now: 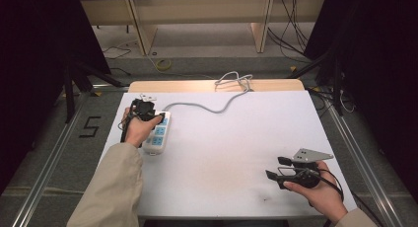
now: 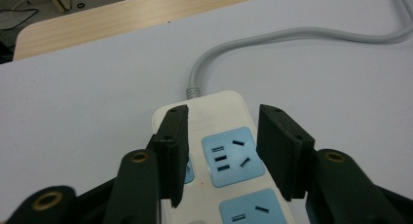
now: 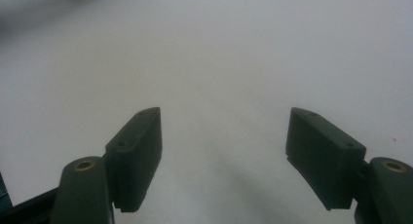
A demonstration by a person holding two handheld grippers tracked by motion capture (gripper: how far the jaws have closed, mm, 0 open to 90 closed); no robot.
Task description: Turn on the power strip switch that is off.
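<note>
**Left hand-held gripper astride the power strip's cord end**

High view: the left hand-held gripper [image 1: 148, 111] sits over the far end of the power strip [image 1: 156, 135], which lies on the white bench [image 1: 222, 148] with its long axis running from the person toward the far edge. Its grey cord [image 1: 207, 106] leads off to the far right. The right hand-held gripper [image 1: 276, 169] rests well apart, so the left hand is clearly the nearer one.

Left gripper view: the jaws stand partly apart, one on each side of the strip's width, straddling it near the cord end. No pad clearly presses on it, so it reads as not gripped. The strip [image 2: 229, 156] runs straight ahead and slightly below.

Right gripper view: the jaws stand wide with nothing between them, over bare bench [image 3: 219, 63].
</note>
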